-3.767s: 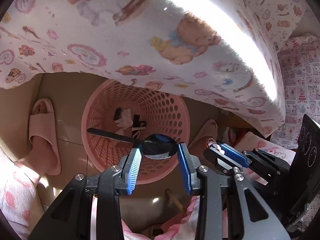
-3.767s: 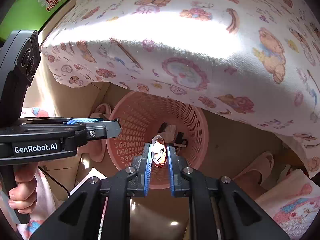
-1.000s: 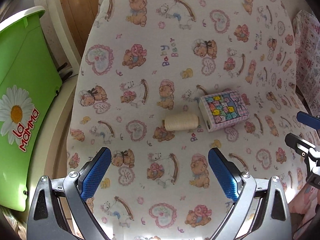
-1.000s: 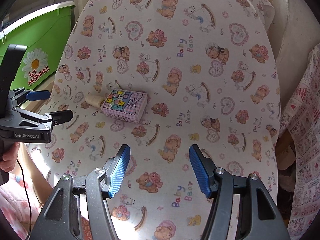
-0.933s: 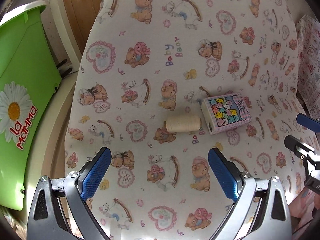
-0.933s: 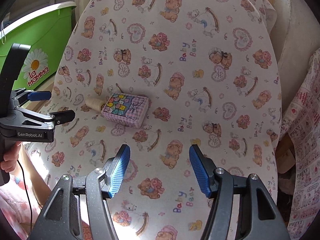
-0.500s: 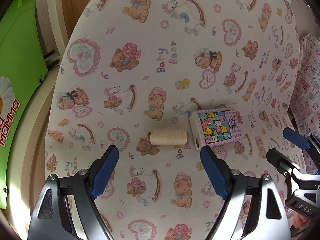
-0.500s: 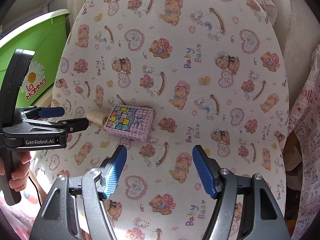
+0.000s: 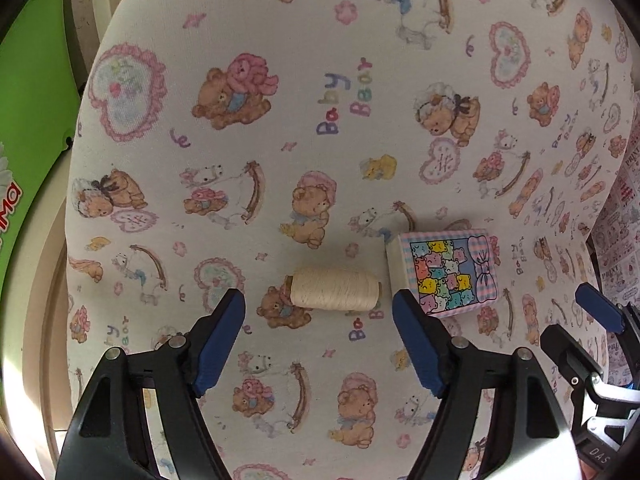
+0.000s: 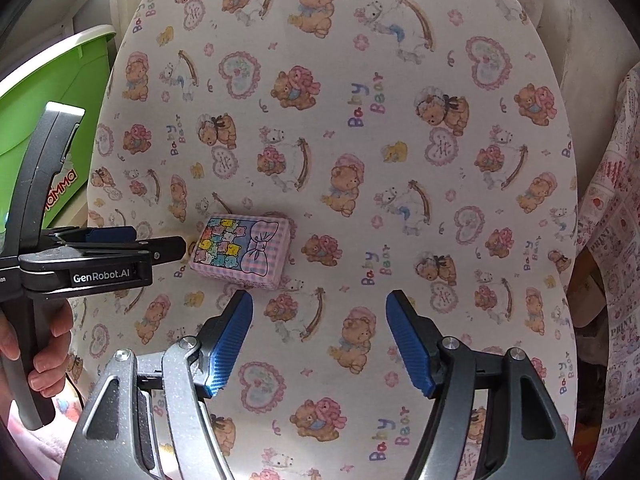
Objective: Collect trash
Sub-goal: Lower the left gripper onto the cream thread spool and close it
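A cream spool of thread (image 9: 335, 289) lies on its side on a round table under a teddy-bear cloth (image 9: 320, 120). A small pastel box with bears and a bow (image 9: 451, 271) lies just right of it; the box also shows in the right wrist view (image 10: 241, 252). My left gripper (image 9: 319, 336) is open and empty, its fingers either side of the spool and just short of it. My right gripper (image 10: 319, 336) is open and empty, to the right of the box. The left gripper's body (image 10: 100, 260) hides most of the spool in the right wrist view.
A green plastic bin (image 10: 48, 92) with a daisy logo stands left of the table. A pink patterned cloth (image 10: 616, 280) hangs at the right. The right gripper's fingers (image 9: 596, 312) show at the right edge of the left wrist view.
Both grippers left the pink basket under the table, where they held trash, and came up over the tabletop, now open. In the last second the left gripper closed in on the spool.
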`<state>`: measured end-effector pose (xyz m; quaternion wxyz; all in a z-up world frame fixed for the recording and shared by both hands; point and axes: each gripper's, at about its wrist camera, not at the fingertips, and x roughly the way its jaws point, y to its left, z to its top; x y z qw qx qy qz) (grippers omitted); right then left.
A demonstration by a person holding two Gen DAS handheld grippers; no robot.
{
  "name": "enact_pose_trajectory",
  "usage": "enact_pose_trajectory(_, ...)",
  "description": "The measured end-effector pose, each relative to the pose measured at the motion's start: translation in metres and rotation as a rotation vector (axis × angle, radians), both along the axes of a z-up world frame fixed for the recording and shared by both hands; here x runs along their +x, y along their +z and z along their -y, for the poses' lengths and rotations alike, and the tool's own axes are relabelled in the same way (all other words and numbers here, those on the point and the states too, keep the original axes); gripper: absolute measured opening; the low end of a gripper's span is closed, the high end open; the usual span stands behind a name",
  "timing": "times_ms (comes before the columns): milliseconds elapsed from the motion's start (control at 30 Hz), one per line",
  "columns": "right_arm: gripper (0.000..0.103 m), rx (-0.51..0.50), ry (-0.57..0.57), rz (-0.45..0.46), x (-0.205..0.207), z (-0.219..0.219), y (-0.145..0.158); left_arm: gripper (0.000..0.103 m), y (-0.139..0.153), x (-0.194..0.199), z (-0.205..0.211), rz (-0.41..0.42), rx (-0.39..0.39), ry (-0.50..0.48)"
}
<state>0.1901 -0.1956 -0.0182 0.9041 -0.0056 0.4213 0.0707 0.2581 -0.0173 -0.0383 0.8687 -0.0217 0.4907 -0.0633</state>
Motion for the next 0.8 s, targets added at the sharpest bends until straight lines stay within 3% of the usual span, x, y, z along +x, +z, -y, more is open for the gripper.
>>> enact_pose_trajectory(200,0.072,0.005,-0.008,-0.004,-0.001,0.001,0.000,0.070,-0.006,0.011,0.008,-0.017,0.015,-0.001)
enact_pose_trajectory(433,0.072,-0.003,-0.015,0.000,-0.003,0.001,0.002,0.050,-0.011,0.017,0.009,-0.041,-0.031,0.007)
enact_pose_trajectory(533,0.072,-0.007,-0.015,-0.002,-0.001,-0.001,0.001,0.049,-0.011,0.015,0.008,-0.038,-0.030,0.002)
enact_pose_trajectory(567,0.072,-0.009,-0.014,-0.002,-0.001,-0.002,0.000,0.044,-0.011,0.014,0.006,-0.035,-0.027,0.000)
enact_pose_trajectory(800,0.074,0.002,-0.018,-0.015,0.004,-0.006,-0.004,0.044,0.002,0.000,0.009,-0.016,-0.024,-0.004)
